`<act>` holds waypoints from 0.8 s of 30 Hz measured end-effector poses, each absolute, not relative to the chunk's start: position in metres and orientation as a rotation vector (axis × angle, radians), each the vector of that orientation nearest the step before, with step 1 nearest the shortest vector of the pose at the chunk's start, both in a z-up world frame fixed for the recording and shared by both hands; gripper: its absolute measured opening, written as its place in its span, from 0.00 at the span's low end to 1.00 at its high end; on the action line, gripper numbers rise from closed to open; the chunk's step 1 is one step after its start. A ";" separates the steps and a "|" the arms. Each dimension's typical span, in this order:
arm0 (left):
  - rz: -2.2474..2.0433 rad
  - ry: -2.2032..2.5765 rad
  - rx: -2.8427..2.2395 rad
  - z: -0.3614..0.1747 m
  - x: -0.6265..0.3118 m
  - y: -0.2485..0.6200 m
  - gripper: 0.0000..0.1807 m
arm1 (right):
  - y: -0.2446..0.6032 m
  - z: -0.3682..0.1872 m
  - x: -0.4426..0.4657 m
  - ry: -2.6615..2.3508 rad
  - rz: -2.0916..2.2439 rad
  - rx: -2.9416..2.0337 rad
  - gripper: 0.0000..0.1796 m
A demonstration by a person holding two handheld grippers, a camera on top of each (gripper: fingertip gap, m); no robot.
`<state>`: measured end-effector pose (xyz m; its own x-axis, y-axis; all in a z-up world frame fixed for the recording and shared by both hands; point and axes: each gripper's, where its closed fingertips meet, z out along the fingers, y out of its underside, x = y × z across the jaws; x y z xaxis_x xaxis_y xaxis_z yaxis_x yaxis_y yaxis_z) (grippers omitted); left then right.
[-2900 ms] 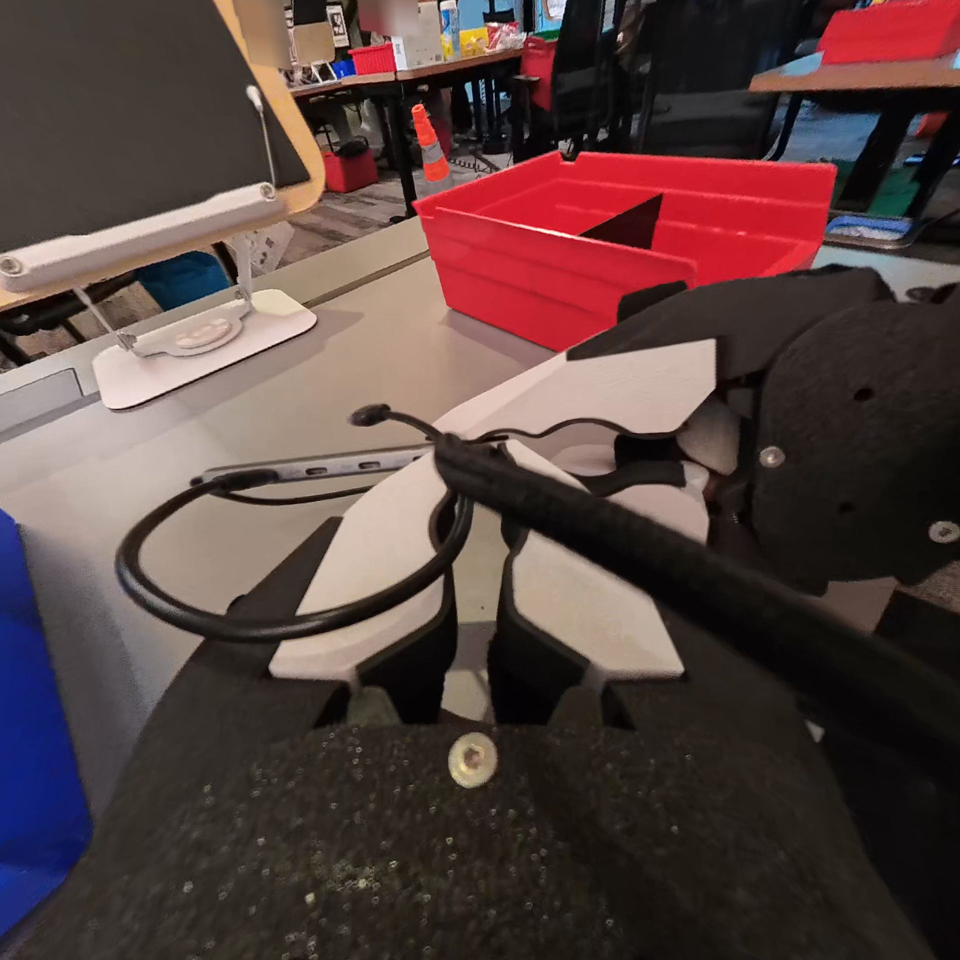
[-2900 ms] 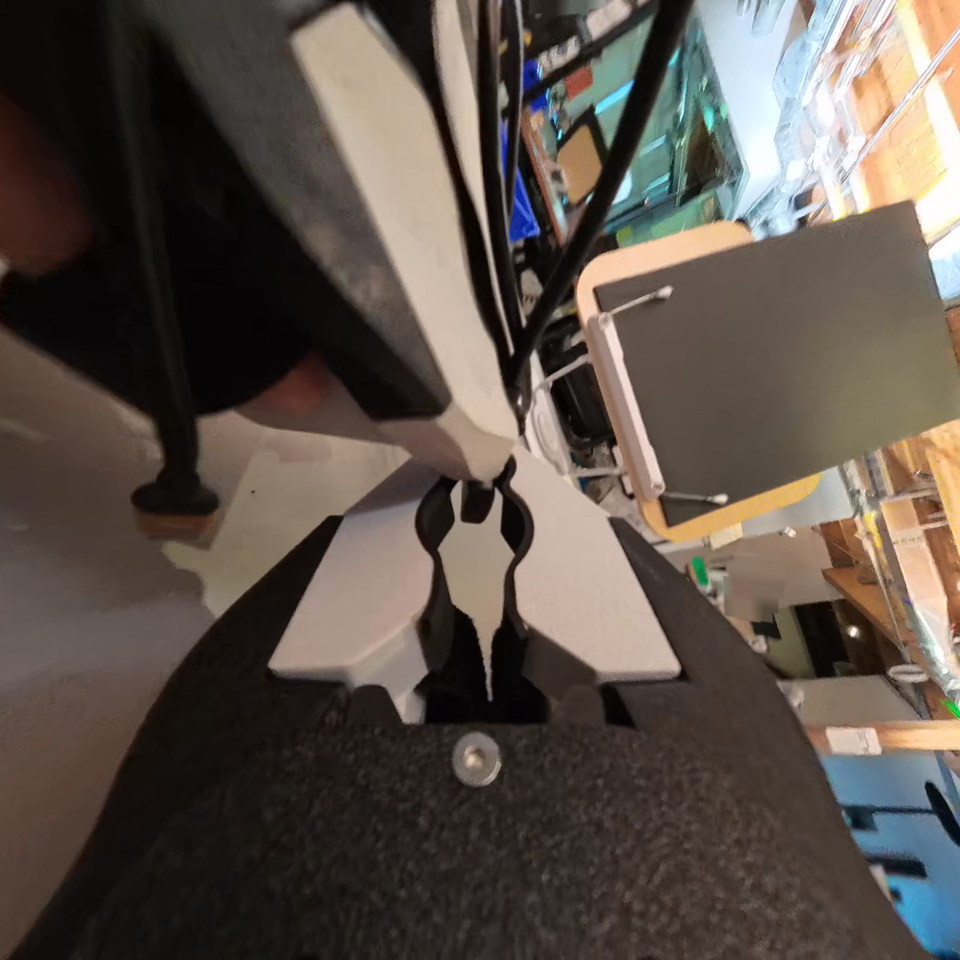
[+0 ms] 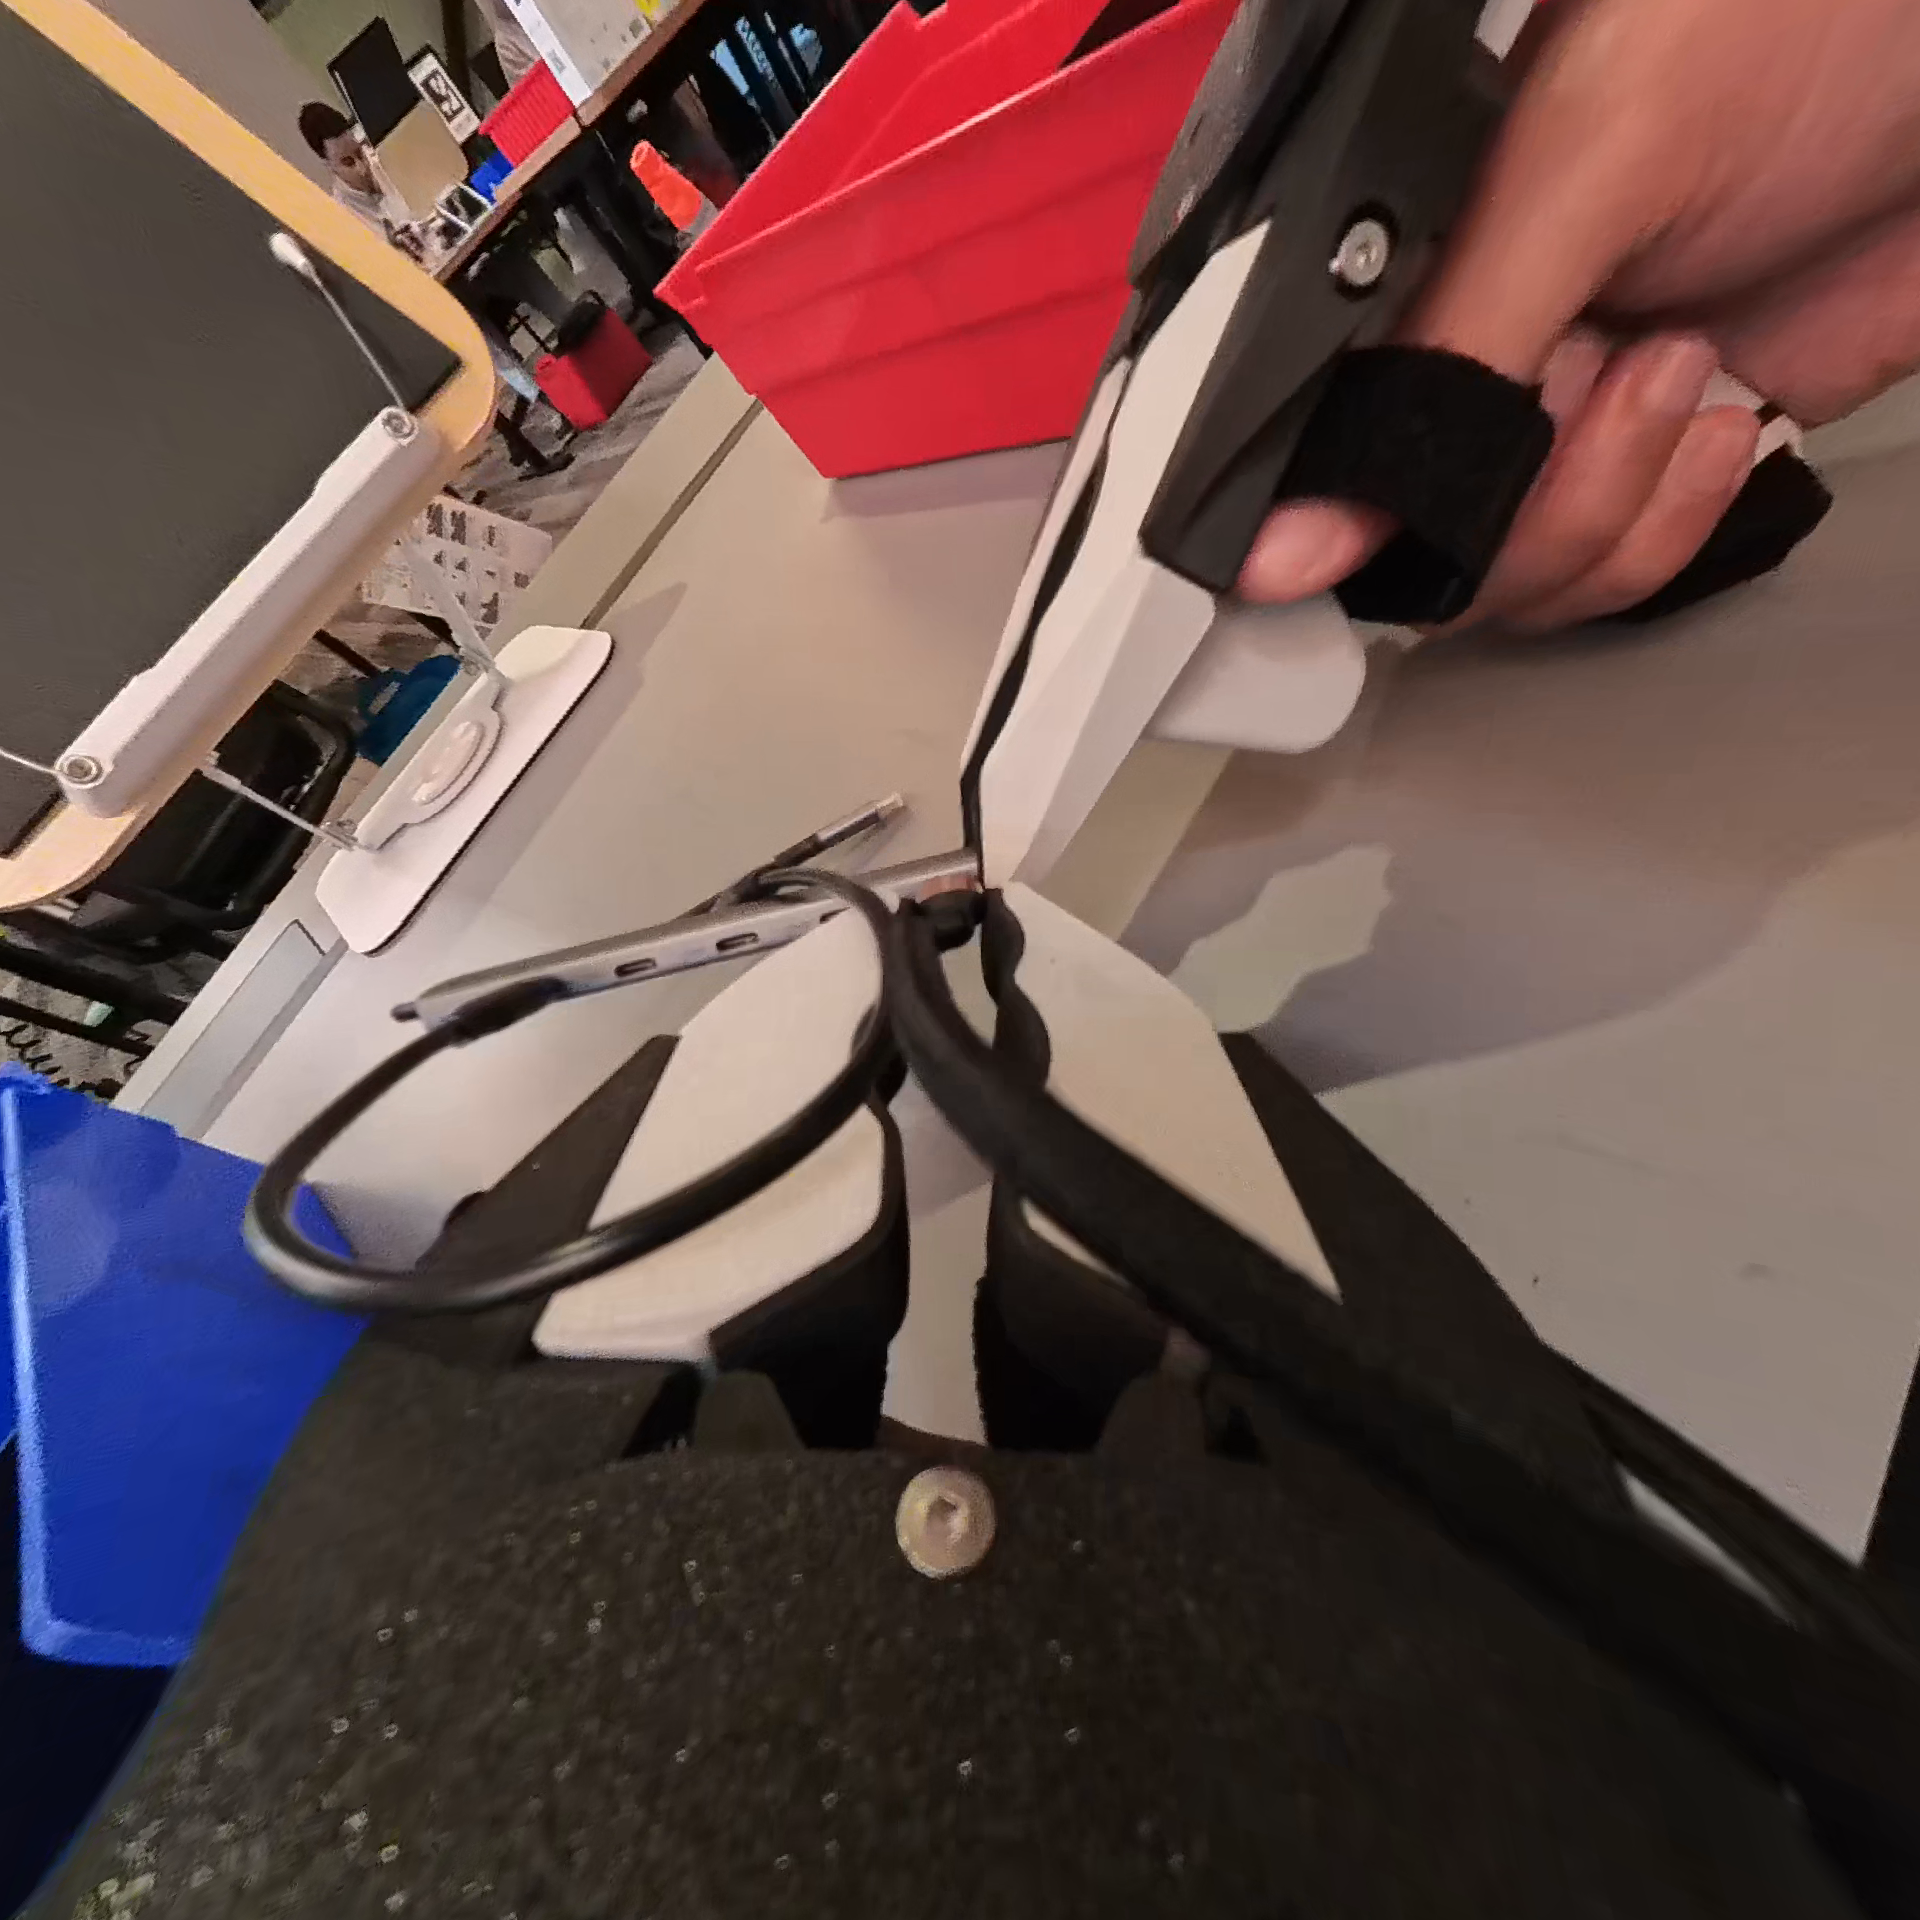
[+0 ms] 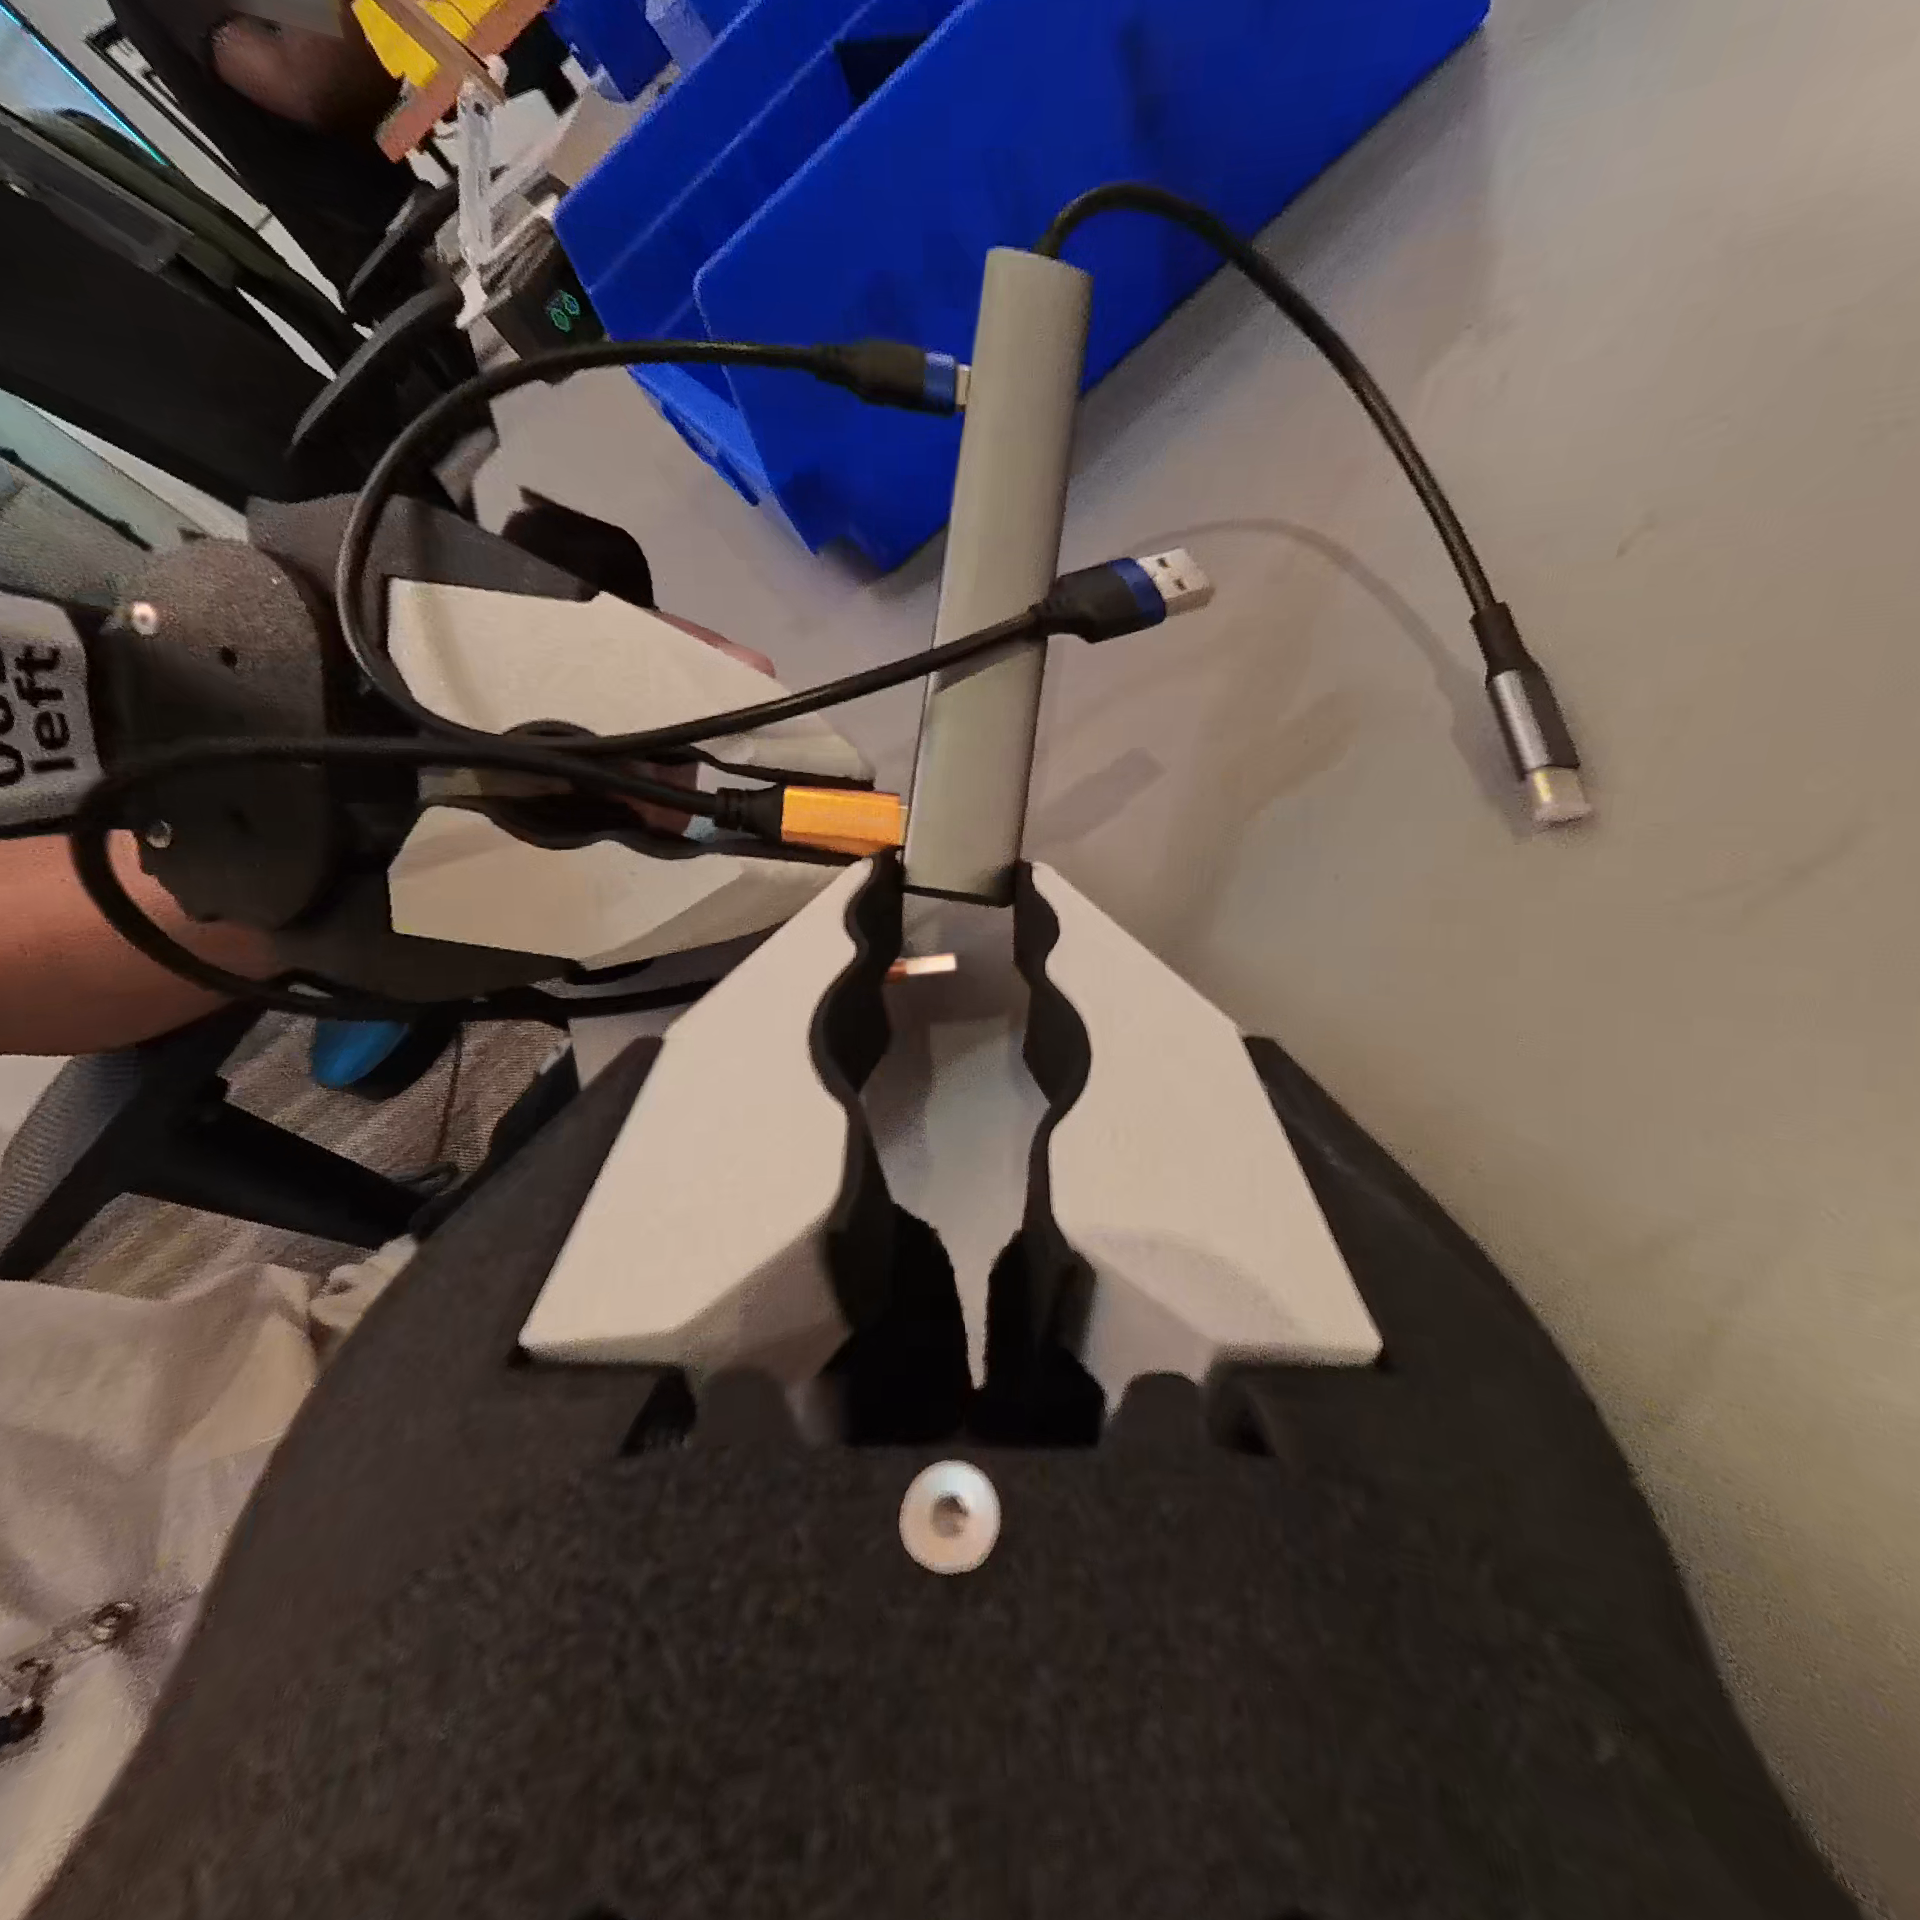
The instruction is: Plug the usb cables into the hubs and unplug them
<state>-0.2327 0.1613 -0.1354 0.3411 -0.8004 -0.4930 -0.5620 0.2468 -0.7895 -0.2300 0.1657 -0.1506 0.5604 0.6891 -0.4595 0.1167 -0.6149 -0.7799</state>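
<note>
My right gripper [image 4: 956, 883] pinches the near end of the grey hub [image 4: 1003, 582], whose long axis runs straight away from my fingertips toward the blue bin [image 4: 1039, 156]. To its left, my left gripper [image 3: 961, 909] is closed on the orange-plug cable [image 4: 836, 819], whose plug points sideways into the hub's left side near my fingers. Farther along, a blue-collared plug [image 4: 1138, 597] lies across the hub, pointing right. At the far end, the hub's own cable [image 4: 1382, 447] loops right onto the table [image 4: 1558, 1143].
</note>
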 end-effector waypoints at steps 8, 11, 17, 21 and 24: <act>-0.194 1.339 -1.410 -0.133 -0.235 0.162 0.06 | 0.167 -0.150 -0.231 -0.654 0.999 -2.081 0.11; -0.174 1.344 -1.418 -0.135 -0.236 0.163 0.06 | 0.168 -0.153 -0.231 -0.657 0.978 -2.086 0.11; -0.199 1.301 -1.283 -0.088 -0.236 0.147 0.06 | 0.210 -0.154 -0.160 -0.499 0.671 -2.121 0.11; -0.254 1.329 -1.452 -0.127 -0.245 0.165 0.06 | 0.201 -0.164 -0.176 -0.576 0.634 -2.140 0.11; -0.238 1.374 -1.502 -0.143 -0.247 0.166 0.06 | 0.206 -0.157 -0.171 -0.564 0.608 -2.126 0.11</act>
<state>-0.2473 0.1663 -0.1427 0.3239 -0.8206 -0.4709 -0.6145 0.1961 -0.7642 -0.1705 0.2061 -0.1569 0.7817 0.5825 -0.2229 0.1786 -0.5515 -0.8148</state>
